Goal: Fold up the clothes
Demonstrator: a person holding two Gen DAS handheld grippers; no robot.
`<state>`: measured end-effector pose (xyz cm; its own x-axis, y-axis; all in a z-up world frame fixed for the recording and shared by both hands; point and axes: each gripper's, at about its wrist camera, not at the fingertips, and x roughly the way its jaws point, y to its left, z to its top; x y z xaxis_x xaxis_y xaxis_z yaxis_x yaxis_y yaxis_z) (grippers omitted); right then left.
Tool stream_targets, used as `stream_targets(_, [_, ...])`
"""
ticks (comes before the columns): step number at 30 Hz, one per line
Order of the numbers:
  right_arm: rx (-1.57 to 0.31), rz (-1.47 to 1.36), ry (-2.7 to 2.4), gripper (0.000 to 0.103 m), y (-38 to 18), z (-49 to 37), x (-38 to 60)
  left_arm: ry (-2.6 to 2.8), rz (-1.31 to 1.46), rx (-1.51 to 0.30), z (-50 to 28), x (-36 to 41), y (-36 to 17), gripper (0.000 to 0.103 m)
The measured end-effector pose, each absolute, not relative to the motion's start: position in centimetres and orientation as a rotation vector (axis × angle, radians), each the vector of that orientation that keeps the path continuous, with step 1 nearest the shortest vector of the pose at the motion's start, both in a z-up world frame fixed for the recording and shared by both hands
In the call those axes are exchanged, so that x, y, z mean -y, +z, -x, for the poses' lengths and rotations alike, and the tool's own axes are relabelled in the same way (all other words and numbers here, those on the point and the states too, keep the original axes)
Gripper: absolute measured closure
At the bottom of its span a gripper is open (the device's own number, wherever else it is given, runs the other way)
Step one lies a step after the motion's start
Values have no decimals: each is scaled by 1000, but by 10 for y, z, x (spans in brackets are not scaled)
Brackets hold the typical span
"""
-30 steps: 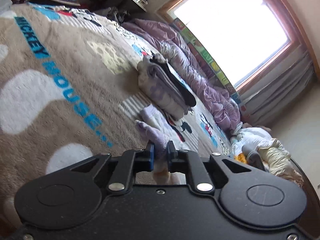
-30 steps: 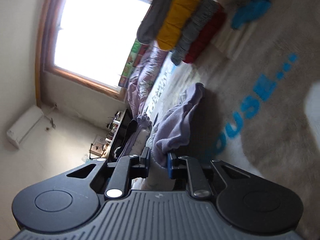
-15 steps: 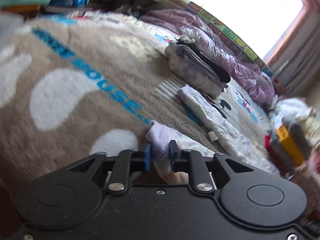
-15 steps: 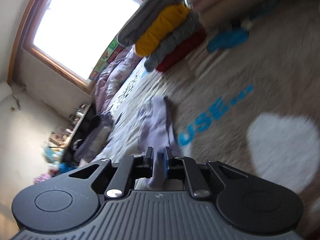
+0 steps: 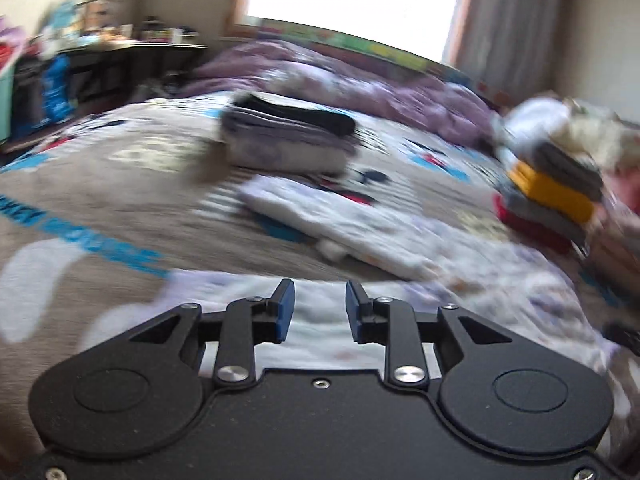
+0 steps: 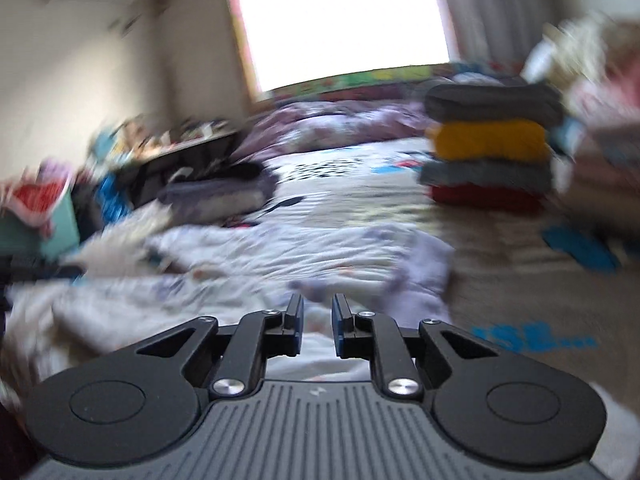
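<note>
1. Left gripper (image 5: 316, 312) has its blue pads spread apart with nothing between them, hovering just above the pale garment (image 5: 332, 292). Right gripper (image 6: 317, 322) shows a narrower gap, but light comes through it and no cloth is pinched, so I call it parted too.
2. That garment lies spread on the beige Mickey Mouse blanket (image 5: 100, 184) right under both tools, with a loose lilac flap (image 6: 424, 276) bunched at its right edge. It looks soft, thin and wrinkled; blur hides the print.
3. My read: one fold is laid down and I'm between grips. Next I need a fresh edge, likely that lilac flap, pinched cleanly by both tools so the cloth carries over flat.
4. Beyond it, a white folded piece (image 5: 340, 220) rests on the blanket, well apart.
5. Farther back sits a grey-and-black folded pile (image 5: 288, 136), and to the right a stack with a yellow layer (image 6: 488, 152).
6. Last, the purple duvet (image 5: 360, 84) under the bright window (image 6: 340, 20).
</note>
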<state>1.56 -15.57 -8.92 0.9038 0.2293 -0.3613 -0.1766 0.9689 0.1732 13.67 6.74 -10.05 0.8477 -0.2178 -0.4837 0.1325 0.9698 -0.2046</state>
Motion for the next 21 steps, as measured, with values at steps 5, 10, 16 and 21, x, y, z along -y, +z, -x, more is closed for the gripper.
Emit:
stream_targets(5, [-500, -72, 226, 76, -101, -30, 140, -276, 119, -564, -143, -35, -117, 67])
stream_targets(10, [-597, -92, 241, 63, -116, -35, 137, -287, 25, -634, -149, -24, -146, 55])
stream_targets(16, [-616, -79, 238, 63, -112, -19, 142, -289, 51, -660, -143, -48, -137, 50])
stream_targets(21, [-606, -63, 234, 63, -110, -4, 152, -206, 118, -649, -133, -87, -130, 50])
